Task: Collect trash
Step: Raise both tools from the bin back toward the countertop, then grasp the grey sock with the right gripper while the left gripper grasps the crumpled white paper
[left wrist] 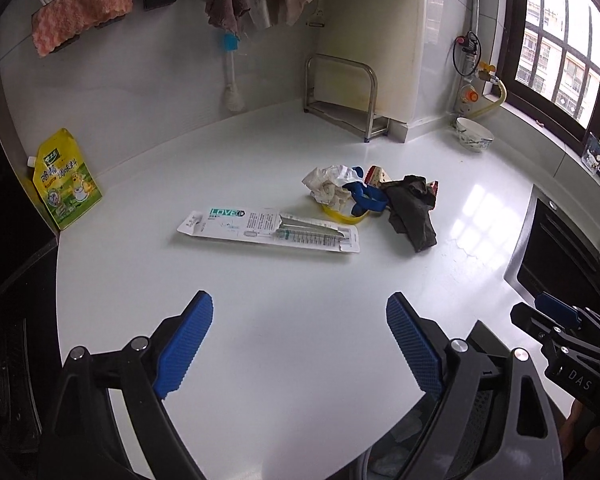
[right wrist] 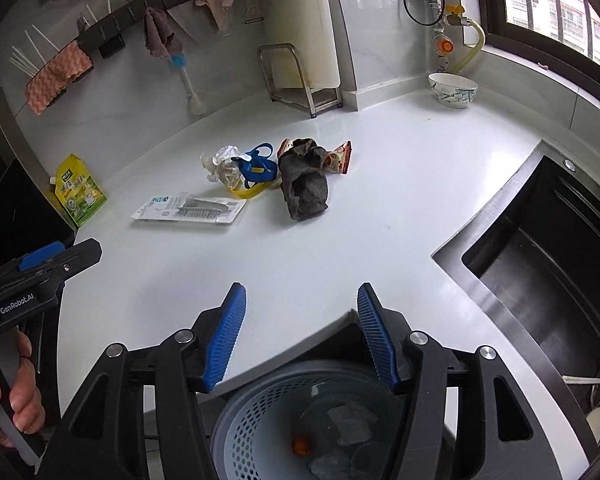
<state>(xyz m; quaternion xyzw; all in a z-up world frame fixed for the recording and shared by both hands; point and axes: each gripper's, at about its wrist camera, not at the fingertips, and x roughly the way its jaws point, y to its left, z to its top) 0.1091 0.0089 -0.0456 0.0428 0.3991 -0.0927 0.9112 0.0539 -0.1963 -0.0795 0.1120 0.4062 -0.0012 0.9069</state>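
Note:
Trash lies on the white counter [left wrist: 260, 280]: a flat toothbrush package [left wrist: 268, 229] [right wrist: 190, 210], crumpled white paper [left wrist: 328, 184] [right wrist: 222, 166], a blue strap on a yellow band [left wrist: 366, 196] [right wrist: 256, 168], a dark grey rag [left wrist: 414, 210] [right wrist: 304, 184] and a red snack wrapper [right wrist: 340, 158]. My left gripper [left wrist: 300, 344] is open and empty, short of the package. My right gripper [right wrist: 302, 332] is open and empty, over the counter's front edge above a grey perforated trash basket [right wrist: 260, 412] holding some scraps. Each gripper shows in the other's view [left wrist: 556, 312] [right wrist: 56, 258].
A yellow seasoning pouch [left wrist: 66, 184] [right wrist: 80, 190] leans at the left wall. A steel rack [left wrist: 340, 96] and a bowl [left wrist: 474, 134] [right wrist: 452, 89] stand at the back. A dark sink [right wrist: 540, 260] opens on the right. Cloths hang on the wall rail [left wrist: 80, 12].

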